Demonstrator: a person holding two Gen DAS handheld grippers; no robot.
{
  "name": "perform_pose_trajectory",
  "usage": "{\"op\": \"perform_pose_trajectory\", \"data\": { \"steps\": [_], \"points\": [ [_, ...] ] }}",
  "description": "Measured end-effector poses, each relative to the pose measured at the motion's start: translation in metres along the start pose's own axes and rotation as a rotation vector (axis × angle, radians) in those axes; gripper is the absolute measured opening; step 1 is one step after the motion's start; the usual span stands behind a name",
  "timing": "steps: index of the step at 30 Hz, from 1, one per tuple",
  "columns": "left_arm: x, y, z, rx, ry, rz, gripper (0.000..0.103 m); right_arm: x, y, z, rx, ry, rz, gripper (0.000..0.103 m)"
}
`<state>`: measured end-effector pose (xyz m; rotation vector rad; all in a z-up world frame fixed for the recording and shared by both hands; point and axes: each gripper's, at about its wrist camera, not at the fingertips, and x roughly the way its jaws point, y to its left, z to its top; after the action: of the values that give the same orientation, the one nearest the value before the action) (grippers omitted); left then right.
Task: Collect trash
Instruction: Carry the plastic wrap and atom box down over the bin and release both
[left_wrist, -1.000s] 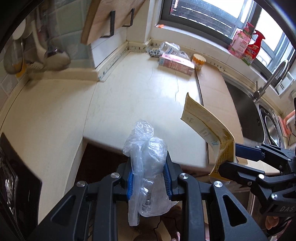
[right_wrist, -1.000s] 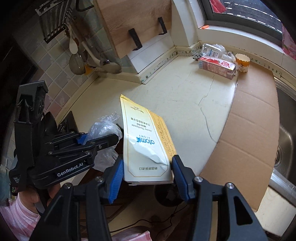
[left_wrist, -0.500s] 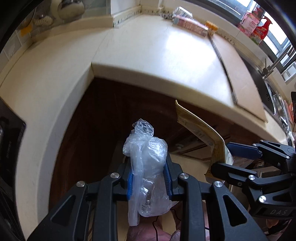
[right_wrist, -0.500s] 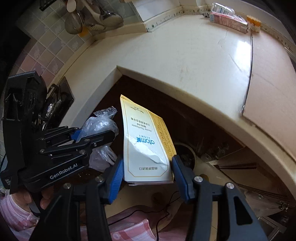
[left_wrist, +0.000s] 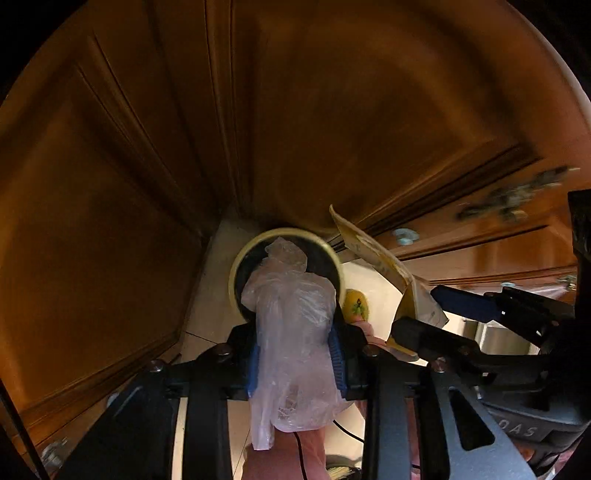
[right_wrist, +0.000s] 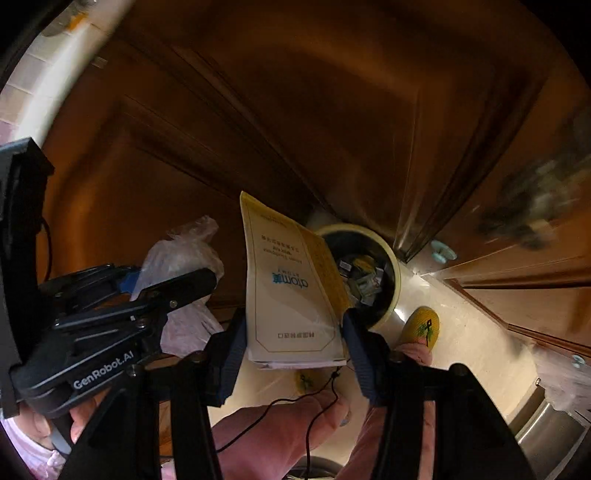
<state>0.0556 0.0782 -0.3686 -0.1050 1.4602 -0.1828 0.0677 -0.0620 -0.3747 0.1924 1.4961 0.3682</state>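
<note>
The left gripper (left_wrist: 295, 363) has its fingers easing apart around the crumpled plastic bag (left_wrist: 291, 332), above the bin (left_wrist: 236, 269) at twelve o'clock; the right gripper (right_wrist: 293, 345) clasps the paper packet (right_wrist: 291, 291); neither piece is dropped yet, though the bin holds scraps.

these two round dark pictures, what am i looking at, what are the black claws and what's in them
No robot here: a person carries a handheld two-finger gripper in each hand, each with a fisheye camera looking along its fingers. One picture is from the left gripper, whose jaws are opening around a crumpled clear plastic bag. The other is from the right gripper, clamped on a flattened white and yellow toothpaste box. Both point down at a round yellow-rimmed trash bin on the floor by brown cabinet doors. The person's yellow slipper stands beside the bin.
</note>
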Motion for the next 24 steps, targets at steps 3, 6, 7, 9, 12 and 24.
{"op": "perform_pose_trajectory", "data": {
  "steps": [3,6,7,9,12,24],
  "points": [
    [0.032,0.008,0.001,-0.009,0.016,0.008,0.044,0.037,-0.019,0.003,0.017,0.024,0.003,0.054],
    [0.059,0.018,0.001,-0.011,0.031,0.062,0.056,0.067,-0.035,0.007,0.038,0.031,0.006,0.062],
    [0.067,0.022,0.001,-0.018,0.039,0.073,0.059,0.075,-0.039,0.009,0.047,0.027,-0.003,0.068],
    [0.079,0.030,-0.001,-0.042,0.054,0.081,0.070,0.086,-0.046,0.009,0.052,0.015,-0.029,0.074],
    [0.084,0.036,-0.004,-0.055,0.055,0.089,0.073,0.093,-0.047,0.007,0.043,0.017,-0.056,0.075],
    [0.061,0.022,-0.008,0.004,0.023,0.138,0.074,0.066,-0.027,0.002,-0.026,-0.009,-0.078,0.075]
  ]
}}
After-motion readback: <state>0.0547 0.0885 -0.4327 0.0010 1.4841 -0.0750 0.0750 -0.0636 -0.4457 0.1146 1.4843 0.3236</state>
